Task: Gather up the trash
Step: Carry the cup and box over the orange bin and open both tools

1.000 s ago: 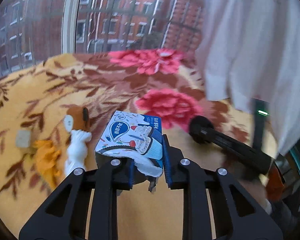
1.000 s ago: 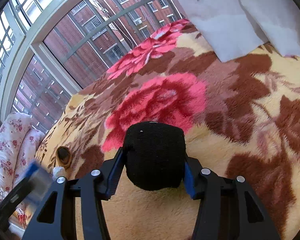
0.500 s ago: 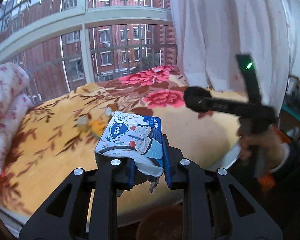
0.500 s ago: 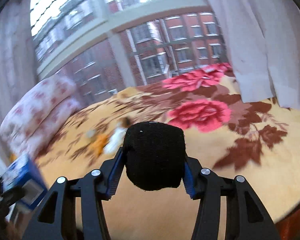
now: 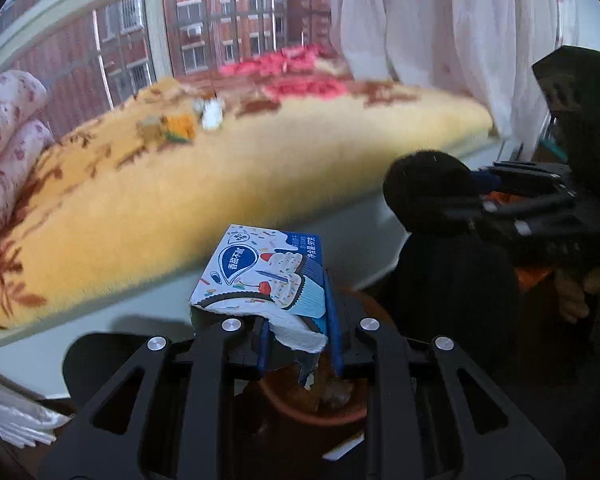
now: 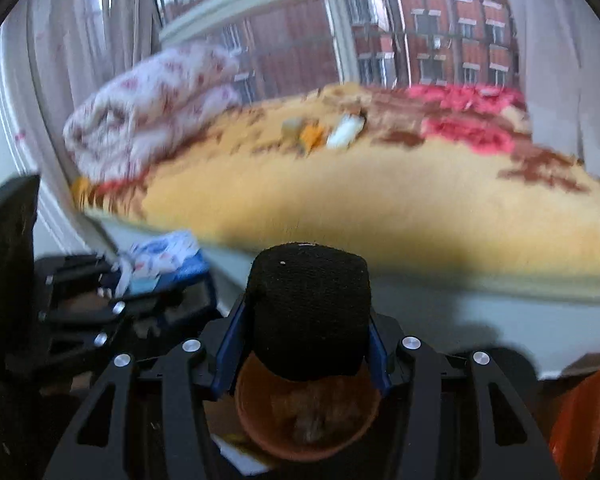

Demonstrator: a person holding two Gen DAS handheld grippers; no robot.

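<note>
Step in hand, as judged: carry-to-bin, drop not yet done.

The left claw [image 5: 300, 344] is clamped on the torn blue snack box [image 5: 262, 276]; white inner wrapper hangs out of its lower edge. The box is held off the bed [image 5: 220, 184], past the bed's front edge, roughly above a brown round bin [image 5: 312, 408] on the floor. Something brownish is seen inside the bin; it cannot be identified.

The right claw [image 6: 306, 344] is clamped on a black roll [image 6: 308, 312] with a fabric-like surface. It is held directly above the same bin [image 6: 300, 440], whose rim is seen just under the roll. In the left wrist view the roll [image 5: 428, 188] sits to the right of the box, apart from it.

More items are left on the bed near the window: something orange [image 6: 312, 136], something white [image 6: 346, 132] and a small pale piece [image 6: 292, 126]. Blur prevents naming them. Task judged partly done.

Next move, judged: both claws to be opened over the bin. The roll looks well centred. The box appears nearer the bin's far rim, so a small pull-back may be needed first. Risks: the hanging wrapper could snag on a finger pad [image 5: 334, 316]; the box could land on the rim and tip out. After release, the bed items are to be fetched.
</note>
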